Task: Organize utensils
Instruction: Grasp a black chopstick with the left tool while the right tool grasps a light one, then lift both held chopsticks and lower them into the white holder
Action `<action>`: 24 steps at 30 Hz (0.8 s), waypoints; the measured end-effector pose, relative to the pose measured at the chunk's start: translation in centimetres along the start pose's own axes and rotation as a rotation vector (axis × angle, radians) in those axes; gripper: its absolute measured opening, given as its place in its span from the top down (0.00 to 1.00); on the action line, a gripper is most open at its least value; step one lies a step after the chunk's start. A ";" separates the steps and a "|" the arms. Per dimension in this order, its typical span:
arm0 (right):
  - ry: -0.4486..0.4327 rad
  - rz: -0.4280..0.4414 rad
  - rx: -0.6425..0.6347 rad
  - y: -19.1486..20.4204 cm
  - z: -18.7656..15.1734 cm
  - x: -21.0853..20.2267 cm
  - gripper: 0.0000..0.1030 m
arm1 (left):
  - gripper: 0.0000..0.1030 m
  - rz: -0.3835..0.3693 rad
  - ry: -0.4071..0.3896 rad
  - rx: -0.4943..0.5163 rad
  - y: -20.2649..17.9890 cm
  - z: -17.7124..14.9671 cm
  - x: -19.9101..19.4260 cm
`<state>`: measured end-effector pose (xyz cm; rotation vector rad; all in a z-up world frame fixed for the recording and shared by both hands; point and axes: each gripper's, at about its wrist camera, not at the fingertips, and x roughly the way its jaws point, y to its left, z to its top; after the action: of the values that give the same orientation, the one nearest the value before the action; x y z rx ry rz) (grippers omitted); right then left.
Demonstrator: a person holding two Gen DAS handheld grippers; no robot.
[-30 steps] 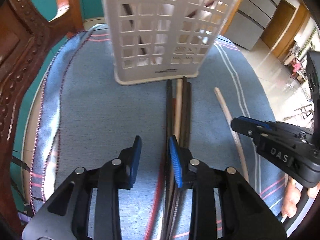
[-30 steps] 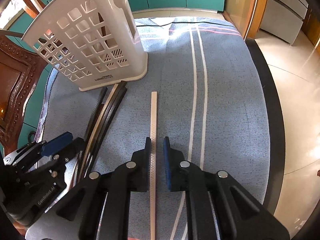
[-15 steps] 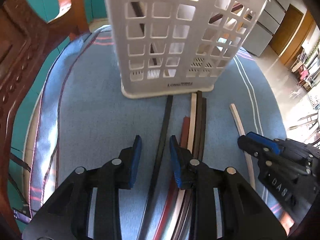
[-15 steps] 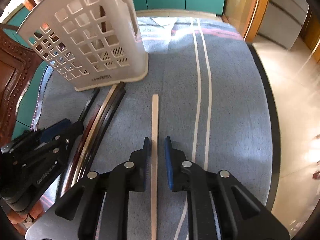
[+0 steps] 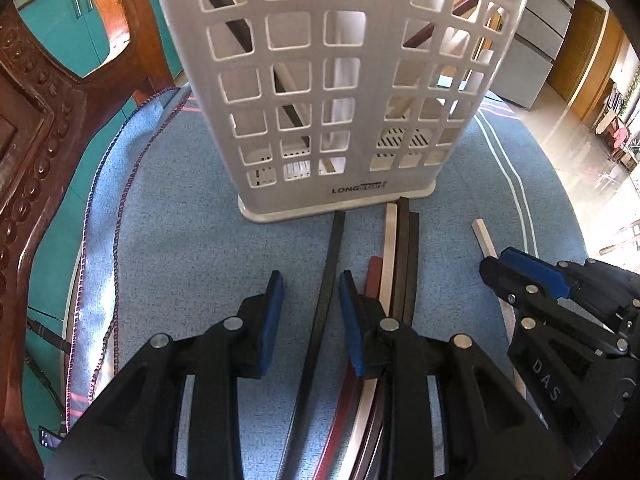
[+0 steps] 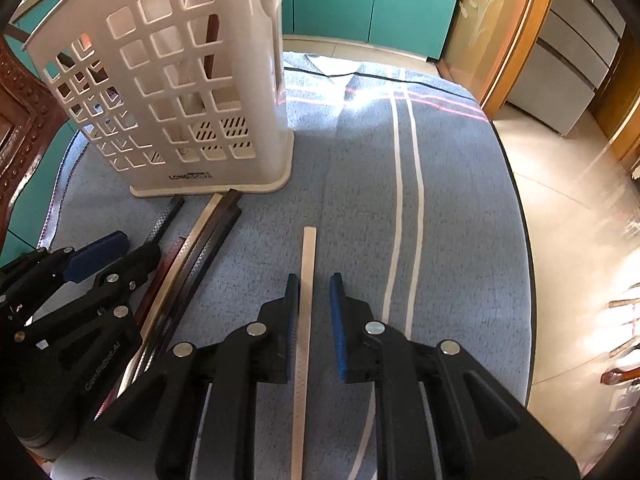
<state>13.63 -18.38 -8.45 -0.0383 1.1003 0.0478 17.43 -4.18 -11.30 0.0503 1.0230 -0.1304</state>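
On top of the round table's blue cloth point(image 6: 352, 184) stands a tall white plastic basket full of square holes point(image 5: 336, 80). Everything else lies near this basket. Long sticks lean inside it, some dark and some pale, and you can see them through the holes.

Right at the foot of the basket lies a thin black stick point(image 5: 326, 300). Its far end touches the basket's base. The left gripper point(image 5: 311, 312) hangs over this stick with its two blue pads on either side. The jaws are apart, and the pads do not touch the stick.

Just beside the black stick, also reaching up to the basket's base, lies a bunch of sticks point(image 5: 394, 264). It has a cream one, two dark brown ones and a shorter red-brown one, all lying close together.

A little farther from the basket lies a pale cream flat stick point(image 6: 306, 300), all by itself. Its far end points toward the basket but does not reach it. The right gripper point(image 6: 314, 320) sits over this stick. Its jaws have only a small gap. One pad is right against the stick. The other pad is a bit away, so the stick is not squeezed.

A carved brown wooden chair point(image 5: 24, 152) stands beside the basket, past the cloth's edge.
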 end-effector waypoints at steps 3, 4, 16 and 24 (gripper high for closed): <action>0.001 0.003 -0.004 0.1 -0.1 -0.1 0.84 | 0.71 0.002 -0.001 0.002 -0.1 0.1 0.0; 0.002 0.004 -0.005 0.1 0.0 -0.1 0.84 | 0.72 0.003 -0.001 0.004 -0.2 0.1 0.0; -0.041 0.113 0.041 -1.5 0.9 -2.7 0.94 | 0.93 -0.019 -0.058 0.005 -1.0 -0.4 -3.3; -0.253 0.309 0.089 -4.7 0.8 -13.6 0.94 | 0.93 -0.130 -0.298 -0.027 0.6 -0.5 -14.2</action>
<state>8.41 -23.29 4.07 0.2128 0.8461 0.2737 9.80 -2.31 0.59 -0.0595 0.7301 -0.2356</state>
